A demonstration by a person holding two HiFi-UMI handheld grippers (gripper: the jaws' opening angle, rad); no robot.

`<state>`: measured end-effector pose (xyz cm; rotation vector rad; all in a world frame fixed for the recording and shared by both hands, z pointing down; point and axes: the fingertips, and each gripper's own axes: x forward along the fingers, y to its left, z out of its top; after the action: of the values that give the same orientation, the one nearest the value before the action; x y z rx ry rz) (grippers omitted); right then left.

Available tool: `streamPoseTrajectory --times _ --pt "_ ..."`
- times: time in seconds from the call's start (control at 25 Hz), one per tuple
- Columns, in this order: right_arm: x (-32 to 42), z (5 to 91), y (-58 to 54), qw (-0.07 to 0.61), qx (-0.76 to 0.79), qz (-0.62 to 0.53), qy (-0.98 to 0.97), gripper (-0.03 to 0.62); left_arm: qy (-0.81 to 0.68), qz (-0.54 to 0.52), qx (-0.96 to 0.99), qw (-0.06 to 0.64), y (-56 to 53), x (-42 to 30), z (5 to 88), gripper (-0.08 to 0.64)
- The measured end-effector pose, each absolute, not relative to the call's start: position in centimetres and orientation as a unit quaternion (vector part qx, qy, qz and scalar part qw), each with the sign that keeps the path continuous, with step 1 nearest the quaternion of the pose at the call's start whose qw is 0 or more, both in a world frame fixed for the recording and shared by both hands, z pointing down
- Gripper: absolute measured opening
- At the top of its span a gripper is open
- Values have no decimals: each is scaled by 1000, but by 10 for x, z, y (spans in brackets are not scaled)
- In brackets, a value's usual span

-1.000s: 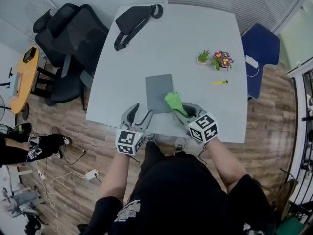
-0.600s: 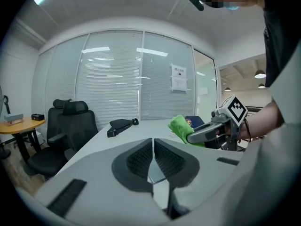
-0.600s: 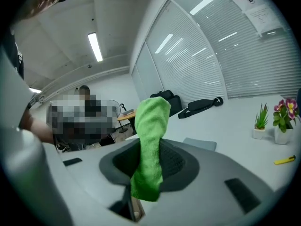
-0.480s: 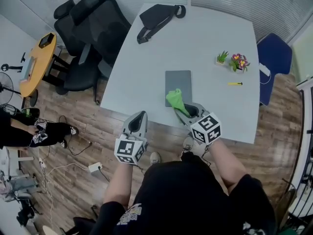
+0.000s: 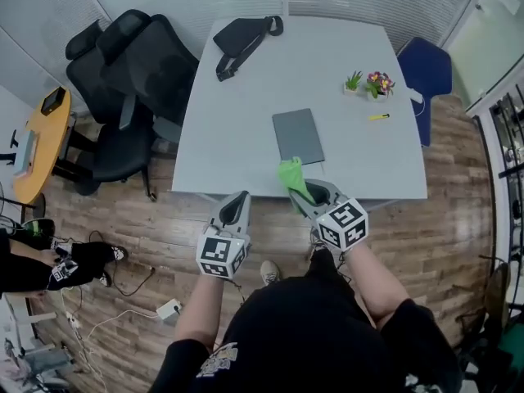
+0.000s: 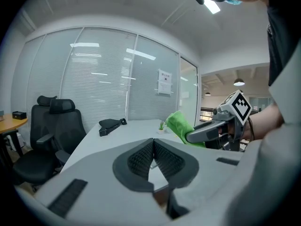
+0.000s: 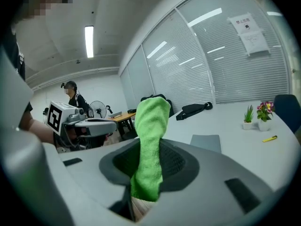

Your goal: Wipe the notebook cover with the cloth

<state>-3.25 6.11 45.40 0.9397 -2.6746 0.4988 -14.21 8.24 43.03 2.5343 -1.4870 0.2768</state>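
The grey notebook (image 5: 298, 135) lies closed on the white table (image 5: 229, 146), near its front edge; it also shows in the right gripper view (image 7: 206, 142). My right gripper (image 5: 307, 193) is shut on the green cloth (image 5: 291, 176), which sticks up from between the jaws (image 7: 150, 135). It hangs over the table's front edge, short of the notebook. My left gripper (image 5: 237, 205) is shut with nothing in it, its pads (image 6: 141, 157) pressed together. It hangs over the floor, off the table, left of the right gripper.
A black bag (image 5: 241, 38) lies at the table's far left. Two small potted plants (image 5: 367, 83) and a yellow pen (image 5: 378, 117) sit at the right. Black office chairs (image 5: 135, 64) stand to the left, a blue chair (image 5: 426, 68) at the far right. A person (image 7: 75, 98) stands in the background.
The left gripper's jaws have shut on nothing. Both grippers have drawn back from the notebook to the table's front edge, the cloth still held in the right one.
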Motion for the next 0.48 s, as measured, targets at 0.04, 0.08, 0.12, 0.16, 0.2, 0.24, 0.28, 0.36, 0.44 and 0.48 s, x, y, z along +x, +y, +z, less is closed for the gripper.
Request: streamPoseTrajectory --times 0.04,0.08,0.12,0.16,0.2,0.24,0.28,0.36,0.44,0.48 --pt "-32 455 68 131 336 172 -917 110 -491 94 861 92 86 -142 431 5" --pt "-31 455 75 130 348 173 -912 110 -480 95 867 90 91 -141 432 6" --pt "-29 456 82 129 360 174 -908 110 -469 96 873 88 95 -140 432 5" --pt "-27 455 89 127 372 174 -903 110 -459 96 879 87 99 -139 433 5" --pt "-24 454 95 125 385 174 -898 110 -448 96 884 87 102 -137 434 5" --pt "-20 453 101 123 398 175 -892 110 -438 96 890 87 105 -135 435 5" --pt "-15 451 107 122 410 176 -887 110 -428 95 894 88 109 -132 436 5" --pt "-5 448 119 120 432 176 -876 110 -411 92 902 90 115 -126 434 5" --pt "7 445 129 120 449 174 -868 110 -400 88 908 91 120 -118 431 5" --pt "13 443 132 120 456 172 -865 110 -396 86 910 90 122 -114 430 5"
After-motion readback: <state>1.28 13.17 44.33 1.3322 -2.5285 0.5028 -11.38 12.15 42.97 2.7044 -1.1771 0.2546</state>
